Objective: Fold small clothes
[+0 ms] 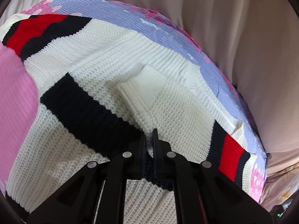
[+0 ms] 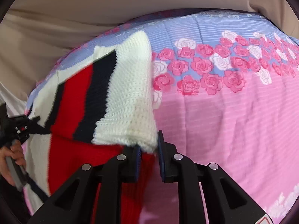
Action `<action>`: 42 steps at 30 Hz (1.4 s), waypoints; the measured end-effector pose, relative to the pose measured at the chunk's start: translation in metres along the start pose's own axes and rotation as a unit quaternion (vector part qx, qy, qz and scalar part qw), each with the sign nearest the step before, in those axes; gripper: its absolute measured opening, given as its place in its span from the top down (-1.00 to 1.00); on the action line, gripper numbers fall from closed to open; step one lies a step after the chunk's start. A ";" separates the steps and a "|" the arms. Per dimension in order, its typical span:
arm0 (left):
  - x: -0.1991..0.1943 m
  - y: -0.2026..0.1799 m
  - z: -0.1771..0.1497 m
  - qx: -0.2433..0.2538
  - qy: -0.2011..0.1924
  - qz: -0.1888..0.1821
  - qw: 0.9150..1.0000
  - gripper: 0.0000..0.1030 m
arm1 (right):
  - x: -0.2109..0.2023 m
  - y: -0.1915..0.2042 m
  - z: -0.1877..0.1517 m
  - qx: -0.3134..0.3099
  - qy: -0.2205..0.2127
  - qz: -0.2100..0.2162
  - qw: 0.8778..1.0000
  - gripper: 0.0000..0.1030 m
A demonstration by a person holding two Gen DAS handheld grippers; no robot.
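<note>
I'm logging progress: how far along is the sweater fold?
Done: the sweater lies on the bedspread, one cuff folded across its body. In hand: the left gripper pinches knit, the right gripper lifts an edge. Left: laying that edge over and finishing the fold.

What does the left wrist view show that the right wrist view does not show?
Only the left wrist view shows the left gripper close up, its jaws shut on the sweater, and a white ribbed cuff lying on the knit. Only the right wrist view shows the right gripper pinching a white corner, a row of printed roses, and the person's hand. Both show the striped sweater and the bedsheet.
</note>
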State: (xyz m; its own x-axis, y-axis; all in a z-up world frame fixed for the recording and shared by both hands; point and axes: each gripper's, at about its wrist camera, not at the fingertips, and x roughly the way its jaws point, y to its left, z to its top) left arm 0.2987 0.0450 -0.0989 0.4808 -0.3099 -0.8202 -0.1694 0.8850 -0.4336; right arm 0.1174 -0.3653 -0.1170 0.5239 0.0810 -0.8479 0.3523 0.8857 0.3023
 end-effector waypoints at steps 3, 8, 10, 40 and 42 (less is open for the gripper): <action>0.005 -0.001 0.002 0.001 0.007 -0.002 1.000 0.89 | -0.042 0.004 0.008 0.004 -0.037 0.008 0.999 0.35; 0.006 0.001 -0.001 0.008 0.005 -0.002 1.000 0.88 | -0.046 0.015 0.073 0.004 -0.087 0.027 0.996 0.00; 0.003 0.003 -0.003 0.011 0.004 -0.002 1.000 0.87 | -0.009 0.019 0.106 -0.005 -0.067 0.001 0.998 0.00; -0.084 0.335 0.169 -0.300 -0.112 0.060 0.945 0.86 | -0.046 0.110 -0.013 -0.067 -0.009 -0.039 0.997 0.25; -0.084 0.326 0.179 -0.288 -0.109 0.062 0.949 0.86 | -0.044 0.120 -0.020 -0.069 -0.001 -0.038 0.997 0.24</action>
State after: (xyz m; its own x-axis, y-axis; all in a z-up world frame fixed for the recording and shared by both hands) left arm 0.3568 0.4213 -0.1045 0.5832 -0.0806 -0.8083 -0.6479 0.5540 -0.5228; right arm 0.1209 -0.2533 -0.0517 0.5022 0.0109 -0.8647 0.2814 0.9434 0.1754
